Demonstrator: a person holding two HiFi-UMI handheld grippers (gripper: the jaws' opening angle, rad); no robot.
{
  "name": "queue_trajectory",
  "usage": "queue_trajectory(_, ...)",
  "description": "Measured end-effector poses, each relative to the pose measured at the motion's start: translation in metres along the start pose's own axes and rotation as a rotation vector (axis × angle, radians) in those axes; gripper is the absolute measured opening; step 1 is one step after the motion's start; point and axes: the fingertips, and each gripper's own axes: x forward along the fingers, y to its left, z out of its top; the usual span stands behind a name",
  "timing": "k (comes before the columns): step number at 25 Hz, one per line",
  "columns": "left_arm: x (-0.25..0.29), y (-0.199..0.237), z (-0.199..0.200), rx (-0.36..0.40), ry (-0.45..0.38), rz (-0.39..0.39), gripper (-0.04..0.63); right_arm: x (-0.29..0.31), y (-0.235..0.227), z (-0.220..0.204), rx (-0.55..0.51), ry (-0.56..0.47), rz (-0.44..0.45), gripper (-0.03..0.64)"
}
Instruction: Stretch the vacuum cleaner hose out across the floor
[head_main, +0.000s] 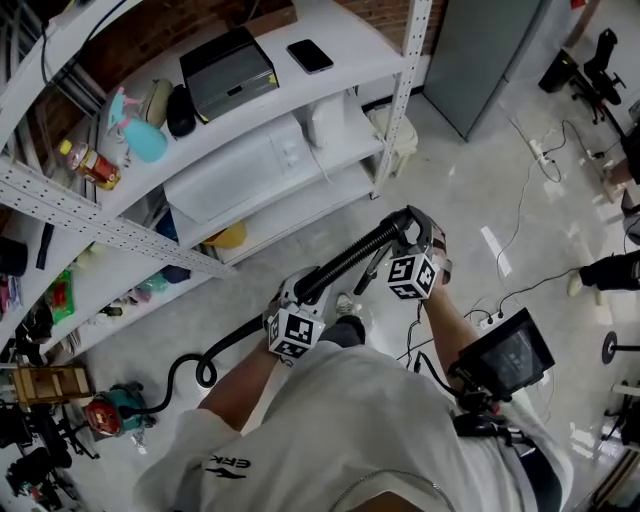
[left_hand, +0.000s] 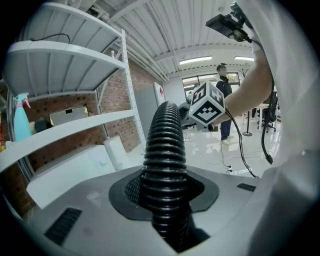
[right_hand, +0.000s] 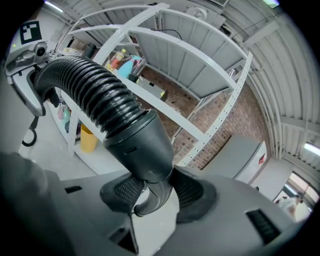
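The vacuum cleaner hose (head_main: 350, 258) is clamped mid-length by the left gripper (head_main: 298, 292) and at its cuff (right_hand: 135, 145) by the right gripper (head_main: 413, 228), held aloft between them, slack looped on the floor (head_main: 470, 180) beyond the left.

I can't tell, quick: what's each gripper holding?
Left gripper: shut on the black ribbed plastic vacuum hose.
Right gripper: shut on that hose's smooth black end cuff.

You face white metal shelving (head_main: 345, 30) backed by a brick wall (right_hand: 220, 120). Pale glossy floor (head_main: 470, 180) under you, loose cables (head_main: 520, 200) trailing across it on your right. Grey cabinet (head_main: 490, 50) past the shelving's end. Ribbed ceiling (left_hand: 165, 27), strip lights (left_hand: 195, 60) lit. Black office chair (head_main: 590, 65) far right.
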Motion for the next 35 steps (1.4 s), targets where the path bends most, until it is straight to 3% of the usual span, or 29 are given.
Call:
queue_trajectory(16,0.084,0.039,0.025,-0.045,0.010,-0.041,0.120,0.087,-0.052,0.000,-0.050,0.033,0.031,0.178)
queue_trajectory(23,0.111,0.041,0.039,-0.079,0.016,0.009,0.120,0.115,-0.070,-0.002,-0.061,-0.003,0.074,0.178)
queue_trajectory(35,0.179,-0.006,0.080,-0.130,0.053,0.144,0.119,0.143,-0.125,-0.046,-0.103,-0.097,0.179,0.178)
